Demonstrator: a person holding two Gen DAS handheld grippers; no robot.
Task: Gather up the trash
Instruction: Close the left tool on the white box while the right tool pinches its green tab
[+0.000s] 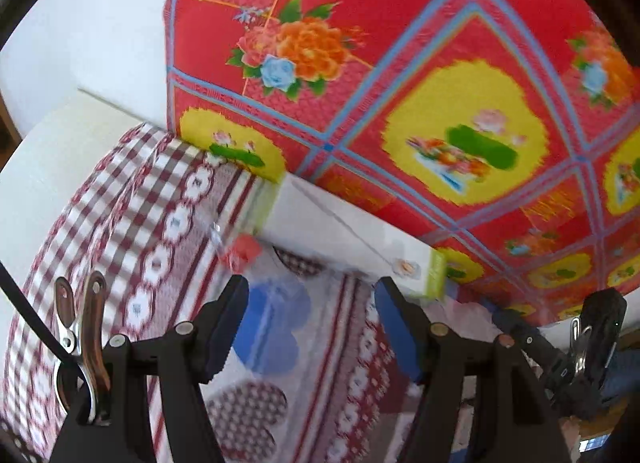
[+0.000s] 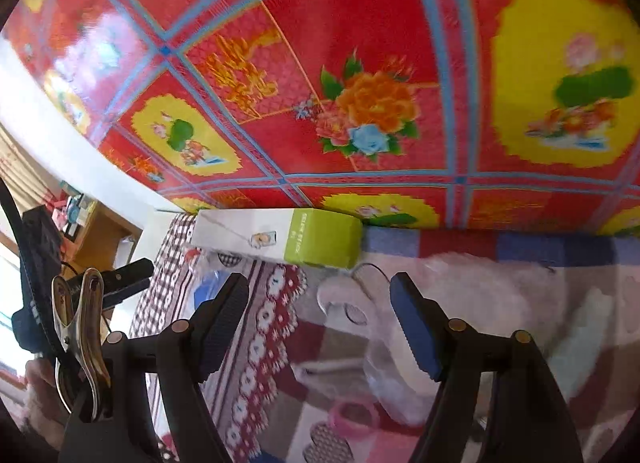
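In the left wrist view my left gripper (image 1: 312, 287) is open over a red-and-white checked cloth (image 1: 132, 223) with heart patterns, with nothing gripped. A blurred blue patch (image 1: 272, 327) lies beneath the jaws. A small red scrap (image 1: 242, 251) lies just ahead of them. My right gripper (image 2: 320, 283) is open above crumpled clear plastic (image 2: 352, 311) and holds nothing. A long white box with a green end (image 2: 320, 239) lies against the wall ahead; the left wrist view shows the box (image 1: 360, 235) too.
A red floral sheet (image 2: 360, 63) covers the wall behind. A fluffy pale blanket (image 2: 500, 295) lies to the right. A pink ring (image 2: 356, 415) and a white stick (image 2: 328, 367) lie near the right gripper. A wooden shelf (image 2: 96, 231) stands at the left.
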